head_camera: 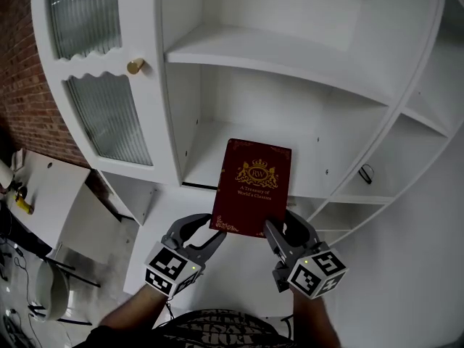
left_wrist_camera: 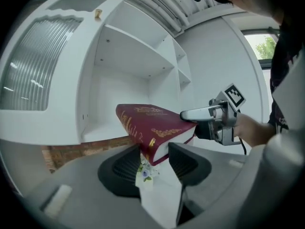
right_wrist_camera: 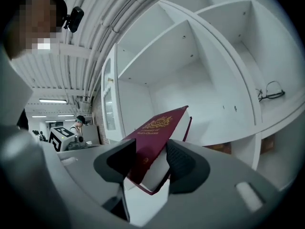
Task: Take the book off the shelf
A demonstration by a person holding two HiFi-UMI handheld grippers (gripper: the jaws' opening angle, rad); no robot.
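Nearest the person, two hand-held grippers sit side by side, each clamped on a near corner of the same book. The left gripper [head_camera: 206,232] has its jaws closed on the near left corner, at the spine end; its own view shows that corner wedged between the two dark pads, with a small flowered slip of paper [left_wrist_camera: 145,171] hanging just below. The right gripper [head_camera: 285,230] has its jaws closed on the near right corner, where the white page block shows between the pads in its own view. Both are equally near the book; neither leads.

The book [head_camera: 252,187] is dark red with a gold crest, cover facing up. Its long axis runs straight away from the person toward the cabinet, the far end tipped slightly to the right. It reaches forward from the grippers, so the free end is the far one.

Beyond it stands the white shelf unit [head_camera: 239,53]. The book's far end lies in front of or just over the lower shelf board [head_camera: 206,143]; it looks lifted, but whether it has fully cleared the board's front edge cannot be told. A straight pull back along that axis looks like the move that would bring it free.

Farther right, a pair of glasses [head_camera: 366,172] lies on a side shelf, well apart from the book.
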